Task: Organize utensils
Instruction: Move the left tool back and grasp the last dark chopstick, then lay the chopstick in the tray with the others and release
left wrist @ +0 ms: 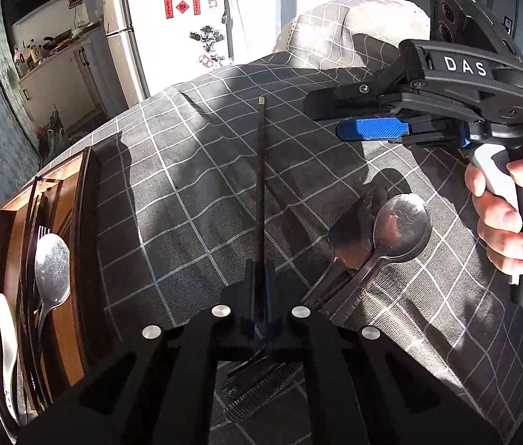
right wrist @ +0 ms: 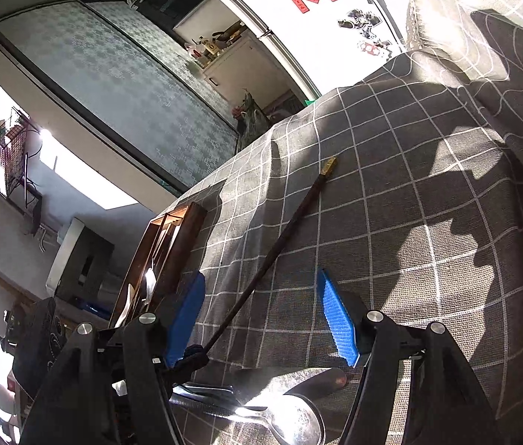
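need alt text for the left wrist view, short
The left gripper is shut on the near end of a long dark chopstick lying on a grey checked tablecloth. A wooden tray of cutlery sits at left, two metal spoons lie at right, and the right gripper hovers open above them.

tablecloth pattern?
Dark grey tablecloth with a thin white grid; clearest in the left wrist view.
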`<move>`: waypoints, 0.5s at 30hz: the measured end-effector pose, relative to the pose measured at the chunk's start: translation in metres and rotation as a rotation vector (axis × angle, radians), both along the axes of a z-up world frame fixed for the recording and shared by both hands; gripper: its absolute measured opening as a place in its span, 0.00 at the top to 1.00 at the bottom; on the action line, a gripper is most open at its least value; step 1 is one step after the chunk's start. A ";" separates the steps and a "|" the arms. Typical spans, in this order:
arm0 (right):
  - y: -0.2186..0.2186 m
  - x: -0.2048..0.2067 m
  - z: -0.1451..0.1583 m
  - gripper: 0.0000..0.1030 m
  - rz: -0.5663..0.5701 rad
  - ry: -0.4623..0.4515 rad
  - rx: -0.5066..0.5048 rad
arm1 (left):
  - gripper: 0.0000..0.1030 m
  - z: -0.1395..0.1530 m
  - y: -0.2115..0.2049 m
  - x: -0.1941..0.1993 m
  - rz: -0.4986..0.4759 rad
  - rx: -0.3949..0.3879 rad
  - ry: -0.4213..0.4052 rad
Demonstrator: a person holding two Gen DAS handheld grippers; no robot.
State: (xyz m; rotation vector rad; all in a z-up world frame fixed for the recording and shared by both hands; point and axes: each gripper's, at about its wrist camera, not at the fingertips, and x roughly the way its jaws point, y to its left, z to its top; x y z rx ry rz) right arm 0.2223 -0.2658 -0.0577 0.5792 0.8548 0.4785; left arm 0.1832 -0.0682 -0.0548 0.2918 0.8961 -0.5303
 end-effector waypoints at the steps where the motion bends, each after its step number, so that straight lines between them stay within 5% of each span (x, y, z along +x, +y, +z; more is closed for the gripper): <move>1: 0.002 0.001 -0.002 0.38 0.001 0.010 0.000 | 0.95 0.004 0.002 -0.004 0.001 -0.014 -0.007; 10: 0.032 0.010 -0.015 0.38 0.006 0.115 0.059 | 0.95 0.025 0.007 -0.043 0.016 -0.139 -0.053; 14: 0.042 0.005 -0.013 0.79 -0.007 0.118 -0.014 | 0.95 0.028 0.011 -0.056 0.014 -0.133 -0.071; 15: 0.045 0.004 -0.012 0.82 -0.005 0.117 -0.015 | 0.95 0.029 0.014 -0.058 0.012 -0.140 -0.067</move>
